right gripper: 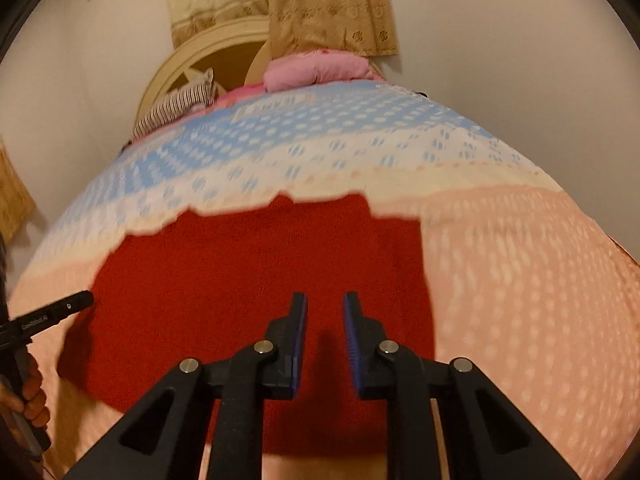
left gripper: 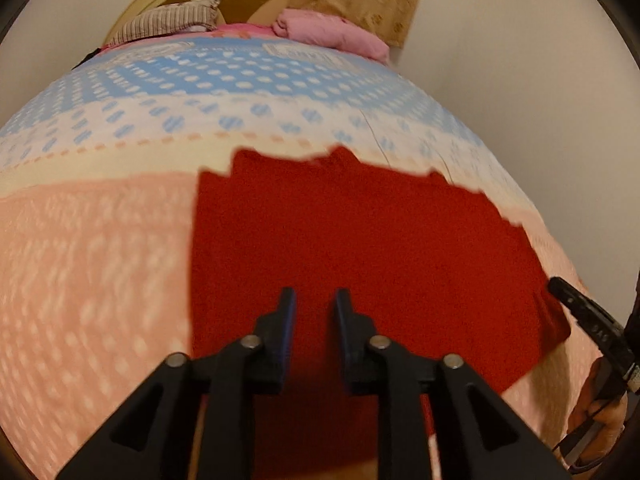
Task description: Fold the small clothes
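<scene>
A red knitted garment (left gripper: 360,240) lies flat on the bed, and it also shows in the right wrist view (right gripper: 248,272). My left gripper (left gripper: 315,300) is open and empty, held over the garment's near part. My right gripper (right gripper: 325,304) is open and empty, held over the garment's near right part. The right gripper's black finger (left gripper: 576,308) shows at the garment's right edge in the left wrist view. The left gripper's black finger (right gripper: 60,310) shows at the garment's left edge in the right wrist view. The garment's far edge is uneven.
The bed cover (left gripper: 100,260) is peach near me and blue and white with dots farther off (right gripper: 320,132). A striped pillow (left gripper: 172,20) and a pink bundle (left gripper: 332,30) lie at the headboard (right gripper: 208,52). A beige curtain (right gripper: 320,4) hangs behind.
</scene>
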Demonstrator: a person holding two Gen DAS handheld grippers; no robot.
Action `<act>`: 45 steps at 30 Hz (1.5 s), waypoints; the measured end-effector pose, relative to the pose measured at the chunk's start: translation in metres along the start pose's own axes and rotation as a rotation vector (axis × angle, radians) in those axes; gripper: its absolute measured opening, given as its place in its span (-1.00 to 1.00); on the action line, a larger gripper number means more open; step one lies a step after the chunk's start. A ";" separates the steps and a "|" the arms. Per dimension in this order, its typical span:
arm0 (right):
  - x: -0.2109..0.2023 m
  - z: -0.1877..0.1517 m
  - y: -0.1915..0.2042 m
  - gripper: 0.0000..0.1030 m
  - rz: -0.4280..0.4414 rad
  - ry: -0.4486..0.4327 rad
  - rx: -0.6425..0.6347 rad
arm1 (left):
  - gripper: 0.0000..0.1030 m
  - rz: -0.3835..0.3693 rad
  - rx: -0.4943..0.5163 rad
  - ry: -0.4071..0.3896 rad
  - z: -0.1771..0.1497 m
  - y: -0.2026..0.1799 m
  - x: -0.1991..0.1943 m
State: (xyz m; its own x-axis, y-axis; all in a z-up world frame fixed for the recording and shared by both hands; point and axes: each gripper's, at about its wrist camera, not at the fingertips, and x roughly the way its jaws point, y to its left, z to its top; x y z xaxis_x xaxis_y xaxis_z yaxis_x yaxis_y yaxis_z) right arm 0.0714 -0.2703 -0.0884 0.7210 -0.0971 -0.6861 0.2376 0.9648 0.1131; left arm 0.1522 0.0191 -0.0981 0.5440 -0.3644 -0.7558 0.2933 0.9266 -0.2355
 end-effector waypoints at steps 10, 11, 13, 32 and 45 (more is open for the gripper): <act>0.018 -0.046 0.004 -0.65 -0.093 0.020 -0.074 | -0.36 0.196 0.154 -0.060 -0.017 -0.029 0.009; 0.017 -0.045 0.004 -0.65 -0.094 0.019 -0.075 | -0.35 0.228 0.183 -0.065 -0.019 -0.033 0.009; 0.017 -0.045 0.004 -0.65 -0.091 0.019 -0.073 | -0.30 0.256 0.203 -0.068 -0.021 -0.038 0.005; -0.012 -0.037 0.092 -0.64 0.135 -0.016 -0.163 | 0.84 0.321 0.044 -0.061 -0.017 -0.008 -0.013; 0.028 -0.064 0.091 -0.64 0.176 0.067 -0.134 | 0.93 0.036 -0.308 -0.072 -0.039 0.013 -0.015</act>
State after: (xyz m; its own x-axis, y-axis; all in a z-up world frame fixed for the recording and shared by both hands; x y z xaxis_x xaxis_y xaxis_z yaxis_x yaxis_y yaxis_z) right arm 0.0716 -0.1697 -0.1435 0.6977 0.0873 -0.7111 0.0202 0.9898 0.1414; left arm 0.1168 0.0409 -0.1137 0.6070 -0.3267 -0.7244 0.0270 0.9195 -0.3921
